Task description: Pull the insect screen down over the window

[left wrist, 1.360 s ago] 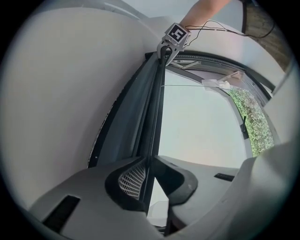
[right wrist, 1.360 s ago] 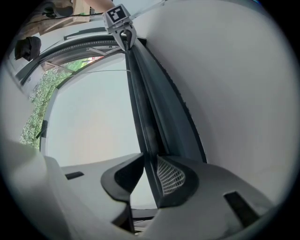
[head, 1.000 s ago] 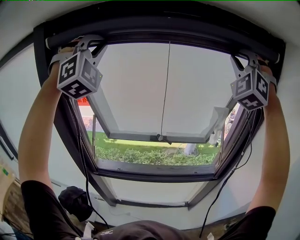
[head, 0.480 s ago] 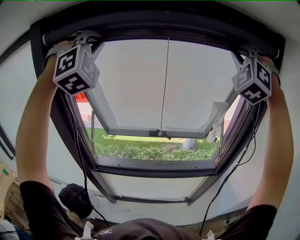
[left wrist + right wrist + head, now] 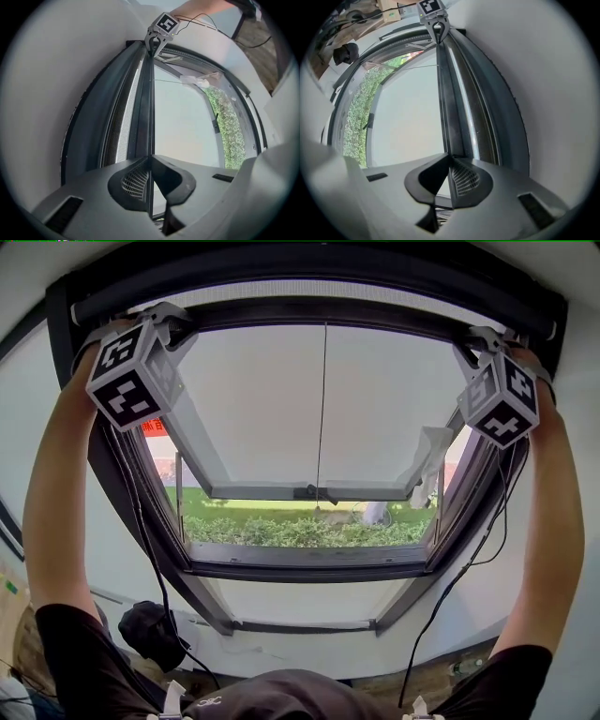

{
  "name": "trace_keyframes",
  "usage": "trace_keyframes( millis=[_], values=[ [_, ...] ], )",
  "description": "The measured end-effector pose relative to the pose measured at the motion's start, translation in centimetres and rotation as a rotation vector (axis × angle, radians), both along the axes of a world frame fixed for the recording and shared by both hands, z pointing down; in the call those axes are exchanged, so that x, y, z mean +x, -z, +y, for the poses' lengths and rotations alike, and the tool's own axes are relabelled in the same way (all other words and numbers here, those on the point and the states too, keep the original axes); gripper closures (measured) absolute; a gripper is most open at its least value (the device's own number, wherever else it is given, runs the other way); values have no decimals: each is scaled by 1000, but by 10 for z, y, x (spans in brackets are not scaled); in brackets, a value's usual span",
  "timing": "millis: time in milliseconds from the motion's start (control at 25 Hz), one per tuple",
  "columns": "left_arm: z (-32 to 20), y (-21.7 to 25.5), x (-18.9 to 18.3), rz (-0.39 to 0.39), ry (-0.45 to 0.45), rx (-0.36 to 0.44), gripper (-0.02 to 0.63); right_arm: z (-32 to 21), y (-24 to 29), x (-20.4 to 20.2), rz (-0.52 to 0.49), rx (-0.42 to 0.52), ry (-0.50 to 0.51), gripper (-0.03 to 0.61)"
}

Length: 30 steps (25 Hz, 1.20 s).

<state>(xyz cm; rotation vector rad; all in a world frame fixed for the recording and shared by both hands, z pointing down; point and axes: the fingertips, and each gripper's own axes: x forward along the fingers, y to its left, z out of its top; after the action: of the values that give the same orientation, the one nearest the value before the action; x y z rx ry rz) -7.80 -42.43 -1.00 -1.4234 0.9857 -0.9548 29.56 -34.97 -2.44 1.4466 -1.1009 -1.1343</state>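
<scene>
pull bar [image 5: 319, 310] of insect screen high at window [image 5: 309, 570] top. left tongs [image 5: 150, 157] clamped on bar's left end; right tongs [image 5: 449, 155] just closing, bar pinched between. draw both ends down level, same pace; uneven pull likely skews bar.

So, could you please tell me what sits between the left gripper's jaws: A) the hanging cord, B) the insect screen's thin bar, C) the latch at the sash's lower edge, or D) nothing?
B: in the left gripper view, the left gripper has its jaws pressed together on the thin dark screen bar that runs away from them.
</scene>
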Motion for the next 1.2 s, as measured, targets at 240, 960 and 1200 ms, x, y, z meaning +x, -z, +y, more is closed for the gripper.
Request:
trace_keyframes(
  millis=[240, 960, 1200],
  values=[
    [3, -40, 2, -27, -25, -60, 581, -2, -41, 4, 26, -87, -15, 552],
    [11, -164, 0, -93, -81, -410, 581, 1, -165, 4, 4, -463, -57, 557],
    [14, -213, 3, -90, -107, -498, 581, 4, -214, 6, -4, -546, -63, 557]
  ],
)
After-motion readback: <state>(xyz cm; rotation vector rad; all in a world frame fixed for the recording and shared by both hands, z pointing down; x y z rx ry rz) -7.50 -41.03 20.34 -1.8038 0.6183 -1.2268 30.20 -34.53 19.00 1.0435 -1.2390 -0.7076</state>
